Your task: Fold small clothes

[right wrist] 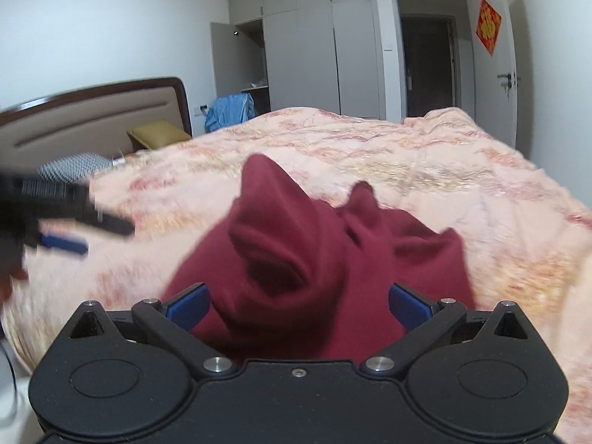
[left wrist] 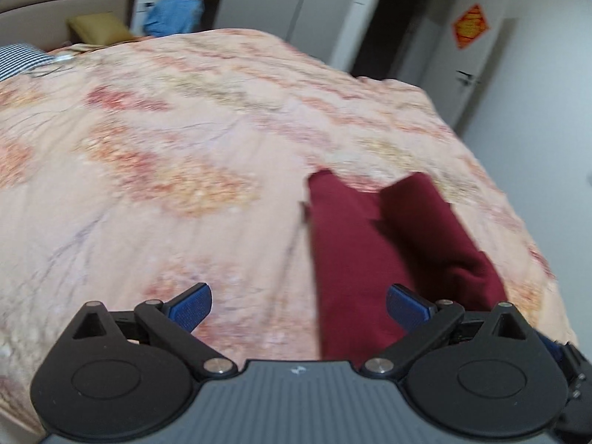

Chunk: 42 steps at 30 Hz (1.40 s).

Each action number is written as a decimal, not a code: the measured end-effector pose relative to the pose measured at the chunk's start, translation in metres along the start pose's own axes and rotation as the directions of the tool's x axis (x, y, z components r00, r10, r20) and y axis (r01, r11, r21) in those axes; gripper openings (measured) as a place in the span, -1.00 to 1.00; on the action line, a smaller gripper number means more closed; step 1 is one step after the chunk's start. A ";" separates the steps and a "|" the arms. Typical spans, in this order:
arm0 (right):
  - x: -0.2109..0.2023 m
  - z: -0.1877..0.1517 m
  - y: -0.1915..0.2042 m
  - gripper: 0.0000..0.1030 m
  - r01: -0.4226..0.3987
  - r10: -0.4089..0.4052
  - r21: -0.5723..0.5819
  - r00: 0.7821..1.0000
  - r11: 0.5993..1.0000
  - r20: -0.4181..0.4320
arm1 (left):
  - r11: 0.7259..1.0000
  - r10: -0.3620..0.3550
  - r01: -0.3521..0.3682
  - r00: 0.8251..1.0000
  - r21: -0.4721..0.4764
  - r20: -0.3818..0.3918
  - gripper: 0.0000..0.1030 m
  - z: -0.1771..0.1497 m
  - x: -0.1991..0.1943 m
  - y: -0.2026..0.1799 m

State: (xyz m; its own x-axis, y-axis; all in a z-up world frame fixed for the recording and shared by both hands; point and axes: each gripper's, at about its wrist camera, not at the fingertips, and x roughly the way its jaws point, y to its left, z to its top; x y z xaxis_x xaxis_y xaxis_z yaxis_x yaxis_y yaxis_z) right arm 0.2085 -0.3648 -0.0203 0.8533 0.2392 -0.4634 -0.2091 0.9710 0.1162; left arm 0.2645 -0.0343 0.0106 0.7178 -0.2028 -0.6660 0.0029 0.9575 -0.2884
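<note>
Dark red fabric garment (right wrist: 325,259) lies bunched on the pink floral quilted bedspread (left wrist: 166,140), between the right gripper's (right wrist: 299,305) wide-spread jaws; the left gripper (left wrist: 299,305) gapes empty beside it.

We count one dark red garment (right wrist: 325,259) on one bed (right wrist: 425,170) under a single floral quilt (left wrist: 166,140). Two grippers: the left gripper (left wrist: 299,305) and the right gripper (right wrist: 299,305). Two pillows, one mustard (right wrist: 157,134), one striped (right wrist: 74,164). One blue cloth (right wrist: 229,109), one red wall hanging (right wrist: 488,26).
</note>
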 end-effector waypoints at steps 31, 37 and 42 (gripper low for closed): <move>0.099 0.044 -0.075 -0.77 -0.113 0.134 0.516 0.991 0.849 -0.004 | 0.999 -0.032 0.033 0.994 0.004 -0.107 0.99 -0.010 0.051 -0.016; 0.067 0.059 -0.095 -0.86 -0.139 0.111 0.414 0.990 0.900 0.091 | 0.996 -0.080 0.082 0.991 0.020 -0.111 0.99 -0.007 0.054 -0.030; 0.067 0.049 -0.121 -0.84 -0.056 0.050 0.393 0.998 0.918 0.026 | 0.994 -0.092 0.101 0.983 0.051 -0.157 0.99 -0.010 0.067 -0.043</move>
State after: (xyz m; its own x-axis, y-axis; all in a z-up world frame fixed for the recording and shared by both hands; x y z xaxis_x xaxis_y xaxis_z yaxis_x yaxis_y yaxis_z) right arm 0.3142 -0.4666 -0.0217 0.8539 0.2873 -0.4341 -0.0518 0.8767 0.4783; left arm 0.3055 -0.0915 -0.0285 0.5965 -0.3195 -0.7363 0.1107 0.9413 -0.3188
